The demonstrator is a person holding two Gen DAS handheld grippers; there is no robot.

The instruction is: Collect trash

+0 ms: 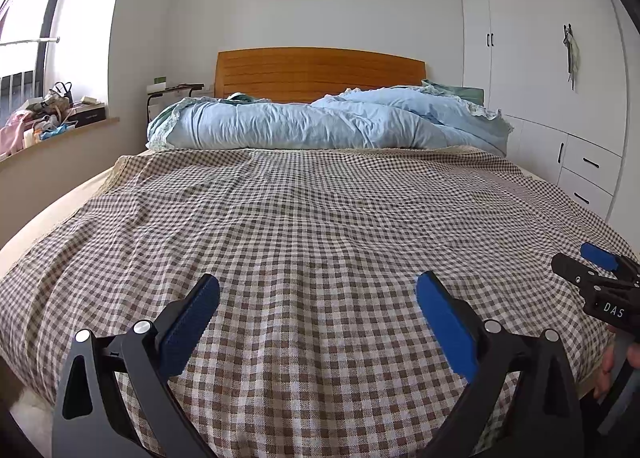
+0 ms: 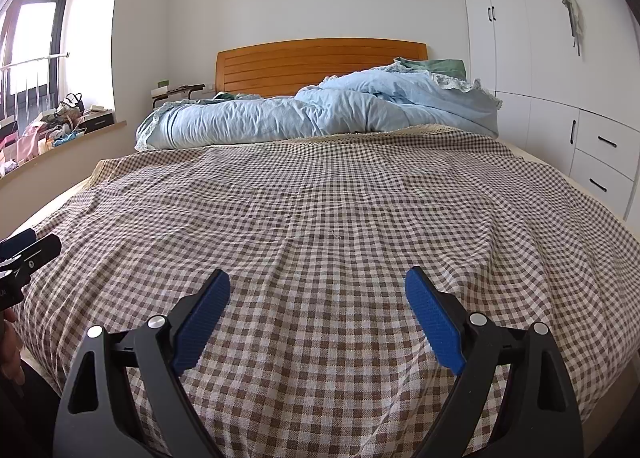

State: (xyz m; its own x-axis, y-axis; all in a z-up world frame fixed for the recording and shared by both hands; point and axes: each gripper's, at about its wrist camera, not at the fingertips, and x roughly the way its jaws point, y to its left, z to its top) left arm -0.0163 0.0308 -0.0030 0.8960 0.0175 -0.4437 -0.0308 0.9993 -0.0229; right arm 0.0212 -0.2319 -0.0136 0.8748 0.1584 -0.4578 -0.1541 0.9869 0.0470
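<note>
Both views look along a bed covered by a brown checked sheet [image 1: 320,217] [image 2: 328,209]. No trash shows on the sheet. My left gripper [image 1: 318,286] hovers over the foot of the bed, open, nothing between its blue pads. My right gripper [image 2: 318,282] is open too, likewise above the foot end and holding nothing. In the left wrist view the right gripper [image 1: 592,270] shows at the right edge with a hand under it. The left gripper's tip [image 2: 28,254] shows at the left edge of the right wrist view.
A crumpled light blue duvet [image 1: 320,121] [image 2: 320,113] lies across the head end before a wooden headboard [image 1: 316,71]. White wardrobes with drawers [image 1: 560,97] line the right wall. A window ledge at left holds bags and boxes [image 1: 52,113]. A small side table [image 1: 172,91] stands beside the headboard.
</note>
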